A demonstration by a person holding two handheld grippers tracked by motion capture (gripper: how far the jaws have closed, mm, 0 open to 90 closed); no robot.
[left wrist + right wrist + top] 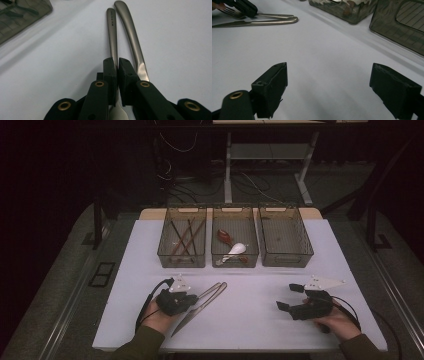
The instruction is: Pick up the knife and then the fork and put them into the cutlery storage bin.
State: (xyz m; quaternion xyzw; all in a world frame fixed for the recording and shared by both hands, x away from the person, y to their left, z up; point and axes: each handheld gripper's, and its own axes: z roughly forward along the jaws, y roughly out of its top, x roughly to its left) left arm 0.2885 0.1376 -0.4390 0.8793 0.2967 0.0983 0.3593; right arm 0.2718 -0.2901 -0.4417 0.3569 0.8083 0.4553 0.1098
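**K:** Left tongs [117,61] status?

**M:** Pressed together on the fork [111,32]. They pinch it low on the handle, near the neck. The handle runs out ahead of the tips, flat on the table [260,320].

**K:** And the knife [131,32]?

**M:** Not in the grip. It lies just beside the fork, along the outside of one jaw. The two handle ends sit close together, well ahead of the tips. In the high view the blade runs back under the left tongs toward the person's sleeve.

**K:** Right tongs [289,297]?

**M:** Spread wide, nothing between the jaws but bare table. They are held low over the table and well apart from the left tongs, with the fork and knife off to their far side. Their tips point toward the left tongs.

**K:** What's beyond them?

**M:** Three grey bins in a row at the far side of the table, ahead of both tongs. The left bin [161,252] is ahead of the left tongs and holds chopsticks [185,237]. The middle bin [235,261] holds a white spoon [235,250] and a red one [225,237]. The right bin [287,261] is ahead of the right tongs.

**K:** Any contact between bins and tongs?

**M:** No, both are well short of them.
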